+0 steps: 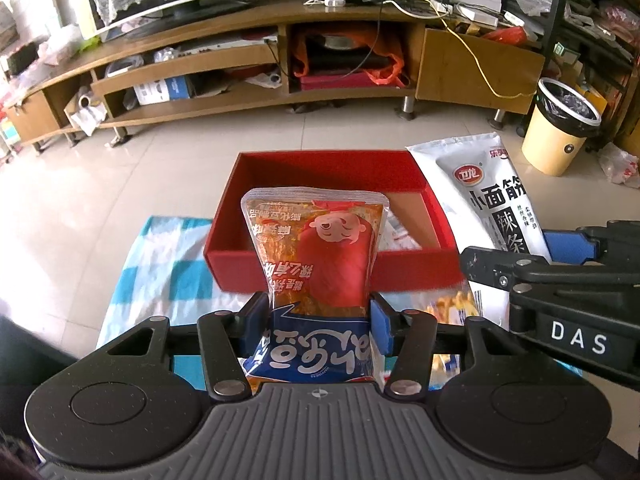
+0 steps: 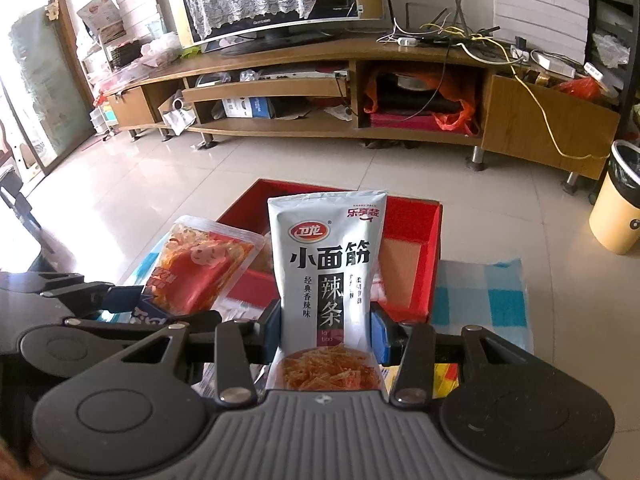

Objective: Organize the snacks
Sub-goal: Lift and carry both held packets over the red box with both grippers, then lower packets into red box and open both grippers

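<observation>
Standing upright between the left gripper's (image 1: 320, 316) blue pads, a red-and-orange snack packet (image 1: 316, 248) is pinched at its lower part, its top edge reaching up in front of the red box (image 1: 320, 160). The jaws are closed on it from both sides. Beside it, the right gripper (image 2: 328, 328) clamps a white snack packet (image 2: 326, 268) the same way, upright, printed with black characters and a picture of orange strips at its base. Both packets hang above the near side of the red box, which sits open-topped on a blue-and-white checked cloth (image 1: 160, 264); pale wrappers (image 1: 400, 236) lie inside it. More snack packets (image 1: 456, 308) lie on the cloth under the grippers. Beyond the tabletop are a tiled floor (image 1: 200, 152), a long wooden TV stand (image 1: 260, 64) and a yellow bin (image 1: 560, 128).
</observation>
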